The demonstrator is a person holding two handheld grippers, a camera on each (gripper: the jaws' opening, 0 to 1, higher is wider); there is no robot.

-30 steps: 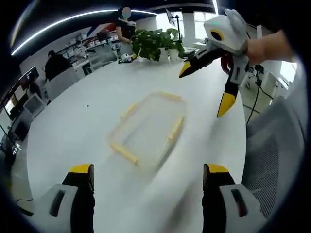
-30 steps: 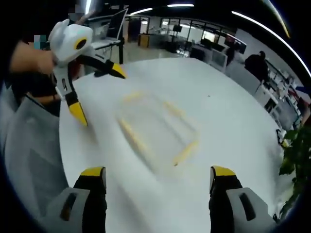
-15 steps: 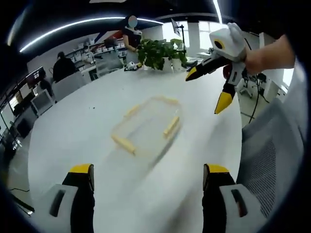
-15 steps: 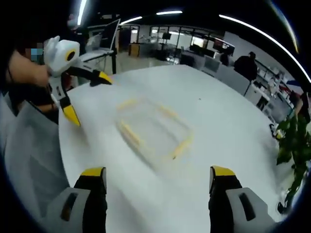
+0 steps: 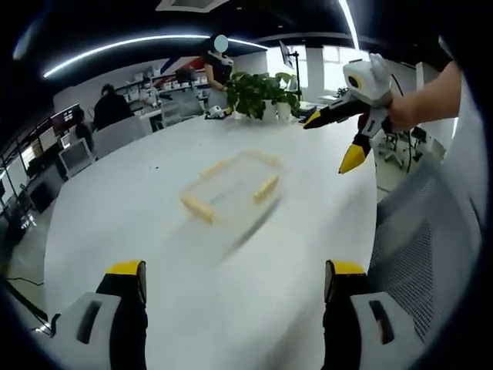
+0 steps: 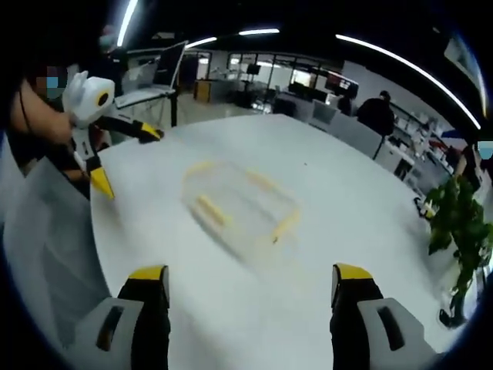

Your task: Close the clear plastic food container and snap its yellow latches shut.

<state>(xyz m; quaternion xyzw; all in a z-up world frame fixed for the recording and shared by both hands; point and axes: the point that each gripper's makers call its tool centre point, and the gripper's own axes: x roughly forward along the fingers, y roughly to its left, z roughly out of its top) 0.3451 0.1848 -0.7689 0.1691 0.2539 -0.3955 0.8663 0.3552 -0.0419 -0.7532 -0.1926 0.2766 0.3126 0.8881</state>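
At the centre of the left gripper view, the clear container [image 5: 231, 193] with yellow latches [image 5: 266, 188] lies blurred on the white worktop [image 5: 139, 208]. The left tongs [image 5: 231, 308] stand released at the bottom; the right tongs [image 5: 333, 143] hang spread at upper right, beside a plant [image 5: 258, 91].

In the right gripper view, the container [image 6: 239, 208] sits mid-frame, the right tongs [image 6: 250, 308] released below, the left tongs [image 6: 127, 158] spread at upper left.

Open table [image 5: 139, 200] around container [image 5: 231, 189]

left gripper [image 5: 231, 281] | right gripper [image 6: 250, 285] | both drawn farther back from container [image 5: 231, 193]
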